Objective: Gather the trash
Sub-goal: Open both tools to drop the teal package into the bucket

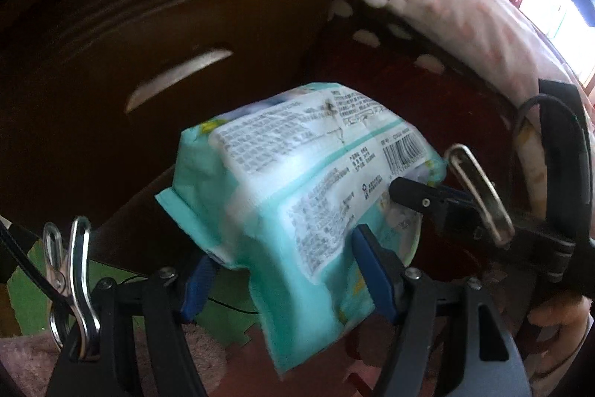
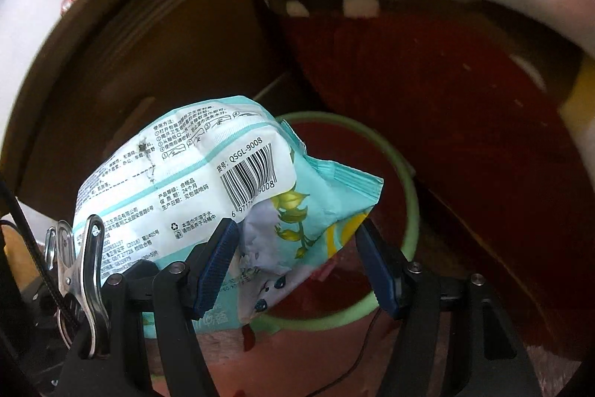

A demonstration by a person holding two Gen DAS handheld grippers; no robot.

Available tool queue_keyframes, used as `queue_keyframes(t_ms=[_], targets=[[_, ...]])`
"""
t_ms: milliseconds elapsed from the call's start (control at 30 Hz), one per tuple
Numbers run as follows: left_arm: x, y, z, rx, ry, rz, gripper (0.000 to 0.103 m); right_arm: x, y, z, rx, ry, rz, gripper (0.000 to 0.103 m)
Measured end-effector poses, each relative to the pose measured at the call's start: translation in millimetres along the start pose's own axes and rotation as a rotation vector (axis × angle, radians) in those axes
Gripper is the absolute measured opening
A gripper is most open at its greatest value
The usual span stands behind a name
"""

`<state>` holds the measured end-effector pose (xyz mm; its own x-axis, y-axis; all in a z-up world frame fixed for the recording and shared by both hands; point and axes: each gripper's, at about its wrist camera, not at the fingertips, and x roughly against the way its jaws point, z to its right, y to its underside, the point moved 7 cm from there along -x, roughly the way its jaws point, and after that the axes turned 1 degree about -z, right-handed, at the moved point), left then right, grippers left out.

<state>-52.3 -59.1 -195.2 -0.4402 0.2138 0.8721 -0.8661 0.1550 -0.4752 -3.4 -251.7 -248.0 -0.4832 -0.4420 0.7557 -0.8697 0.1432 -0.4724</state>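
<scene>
Your left tongs [image 1: 286,270] and right tongs [image 2: 297,266] both clench the wet-wipe pack [image 1: 297,181] between their blue pads, one at each end (barcode side up); only the right view shows the green-rimmed bin [image 2: 407,185] just beyond it

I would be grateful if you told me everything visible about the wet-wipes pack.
The wet-wipes pack is a soft teal-and-white plastic pouch, crumpled and partly flattened, printed side up with text, a barcode and a dark smudge. It hangs tilted above a green-rimmed bin, between the fingers of the left gripper and the right gripper.
</scene>
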Motion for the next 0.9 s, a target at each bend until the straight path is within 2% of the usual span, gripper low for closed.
queue_keyframes(t_ms=[100, 233, 467, 900], targets=[[-11, 1, 5, -0.019, -0.007, -0.019, 0.06, -10, -1, -2, 0.008, 0.04, -0.004, 0.067], [-23, 6, 6, -0.005, 0.003, -0.042, 0.06, -20, -1, -5, 0.067, 0.119, -0.017, 0.067], [-24, 6, 6, 0.001, 0.01, -0.046, 0.06, -19, -2, -1, 0.029, 0.059, -0.008, 0.067], [2, 3, 0, 0.017, 0.009, -0.017, 0.062, 21, -2, -22, 0.147, 0.019, 0.109, 0.067]])
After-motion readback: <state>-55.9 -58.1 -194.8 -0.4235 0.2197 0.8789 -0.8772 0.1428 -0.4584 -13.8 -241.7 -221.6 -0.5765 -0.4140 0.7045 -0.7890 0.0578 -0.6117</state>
